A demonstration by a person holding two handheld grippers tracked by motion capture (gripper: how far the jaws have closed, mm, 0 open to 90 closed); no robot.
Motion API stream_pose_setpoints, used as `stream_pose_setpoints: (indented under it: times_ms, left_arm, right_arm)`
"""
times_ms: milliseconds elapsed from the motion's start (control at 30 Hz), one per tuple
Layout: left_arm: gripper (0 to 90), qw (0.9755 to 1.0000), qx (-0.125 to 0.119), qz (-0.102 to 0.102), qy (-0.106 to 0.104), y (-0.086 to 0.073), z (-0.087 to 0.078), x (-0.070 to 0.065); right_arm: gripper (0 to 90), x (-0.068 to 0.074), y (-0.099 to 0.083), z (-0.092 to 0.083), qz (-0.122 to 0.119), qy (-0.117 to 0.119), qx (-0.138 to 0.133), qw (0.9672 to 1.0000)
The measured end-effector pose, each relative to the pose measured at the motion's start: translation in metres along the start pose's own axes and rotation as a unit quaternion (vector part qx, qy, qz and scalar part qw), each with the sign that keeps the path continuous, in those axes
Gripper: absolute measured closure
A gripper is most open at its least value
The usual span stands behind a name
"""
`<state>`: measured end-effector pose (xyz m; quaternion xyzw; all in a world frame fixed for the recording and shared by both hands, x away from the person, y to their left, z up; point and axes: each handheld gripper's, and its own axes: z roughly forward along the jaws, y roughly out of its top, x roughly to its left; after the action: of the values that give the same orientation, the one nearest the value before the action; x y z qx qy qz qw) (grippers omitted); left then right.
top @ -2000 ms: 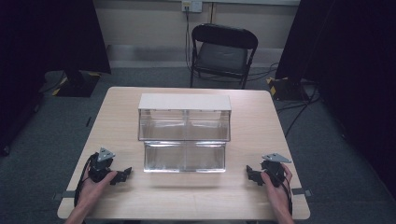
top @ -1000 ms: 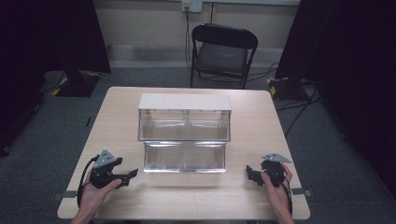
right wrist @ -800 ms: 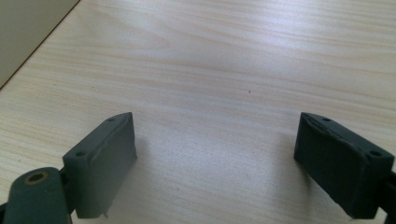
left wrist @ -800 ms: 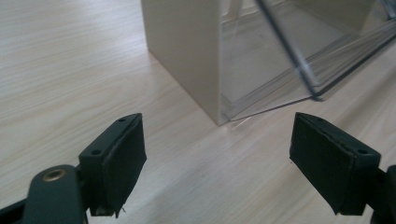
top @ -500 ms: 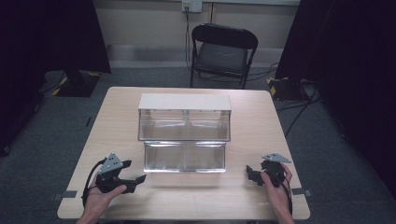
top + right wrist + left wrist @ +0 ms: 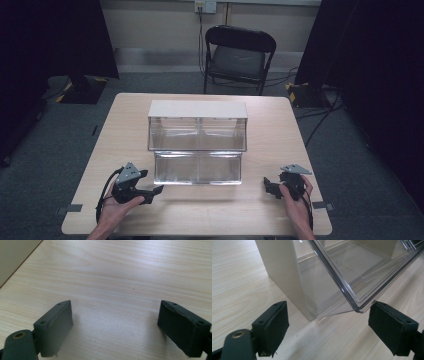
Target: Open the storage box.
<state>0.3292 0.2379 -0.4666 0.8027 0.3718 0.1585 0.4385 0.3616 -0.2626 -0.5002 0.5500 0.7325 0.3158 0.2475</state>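
Observation:
A small cabinet (image 6: 197, 109) with a white top and clear drawers stands mid-table. Its lower clear drawers (image 6: 197, 169) jut out toward me. My left gripper (image 6: 154, 192) lies on the table just left of the drawer's front left corner. Its jaws have just been opening and now stand open (image 6: 328, 325) with nothing between the pads. Just beyond the pads are the clear drawer's corner (image 6: 359, 308) and the cabinet's beige side wall (image 6: 284, 272). My right gripper (image 6: 269, 186) rests near the front right of the table. It is open (image 6: 115, 325) over bare wood.
The light wooden table (image 6: 200, 222) ends close in front of both hands. A black folding chair (image 6: 239, 52) stands beyond the far edge. Dark curtains hang at both sides, and cables lie on the grey floor at the right.
My left hand has slid rightward along the table toward the drawer's front left corner. The right hand has kept still.

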Motion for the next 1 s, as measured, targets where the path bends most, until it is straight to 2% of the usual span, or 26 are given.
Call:
stream_pose_setpoints:
  times_ms: [133, 200, 267, 500, 533, 767, 800, 867, 933, 1000]
  left_arm:
    - [16.8, 1.0000, -0.007, -0.004, 0.001, 0.0007, 0.0028, 0.0008]
    - [16.0, 0.9999, -0.006, -0.010, -0.005, 0.0011, 0.0048, 0.0019]
    - [16.3, 1.0000, -0.006, -0.002, -0.005, 0.0012, 0.0060, 0.0017]
    - [15.7, 0.9997, -0.019, -0.001, -0.016, 0.0023, 0.0035, -0.0010]
    - [16.1, 0.9997, -0.018, 0.006, -0.014, 0.0027, 0.0031, -0.0010]
    - [17.4, 0.9997, -0.019, 0.002, -0.016, 0.0027, 0.0027, -0.0032]
    - [18.2, 0.9997, -0.018, 0.006, -0.014, 0.0028, 0.0024, -0.0029]
    - [19.2, 0.9996, -0.018, 0.002, -0.021, 0.0028, 0.0025, -0.0027]
    - [19.9, 0.9997, -0.018, 0.004, -0.019, 0.0029, 0.0022, -0.0028]
    - [18.2, 0.9993, -0.025, 0.003, -0.027, 0.0033, 0.0008, -0.0026]
  right_arm:
    - [11.9, 0.0000, 0.0000, 0.0000, 0.000, 0.000, 0.000, 1.0000]
    - [11.8, 0.0000, 0.0000, 0.0000, 0.000, 0.000, 0.000, 1.0000]
    - [11.8, 0.0000, 0.0001, 0.0001, 0.000, 0.000, 0.000, 1.0000]
    - [11.7, 0.0001, 0.0001, 0.0001, 0.000, 0.000, 0.000, 1.0000]
    - [11.7, 0.0001, 0.0001, 0.0001, 0.000, 0.000, 0.000, 1.0000]
    - [11.7, 0.0001, 0.0002, 0.0002, 0.000, 0.000, 0.000, 1.0000]
    - [11.6, 0.0001, 0.0002, 0.0002, 0.000, 0.000, 0.000, 1.0000]
    - [11.6, 0.0001, 0.0002, 0.0002, 0.000, 0.000, 0.000, 1.0000]
    - [11.5, 0.0002, 0.0003, 0.0003, 0.000, 0.000, 0.000, 1.0000]
    - [11.5, 0.0002, 0.0003, 0.0003, 0.000, 0.000, 0.001, 1.0000]
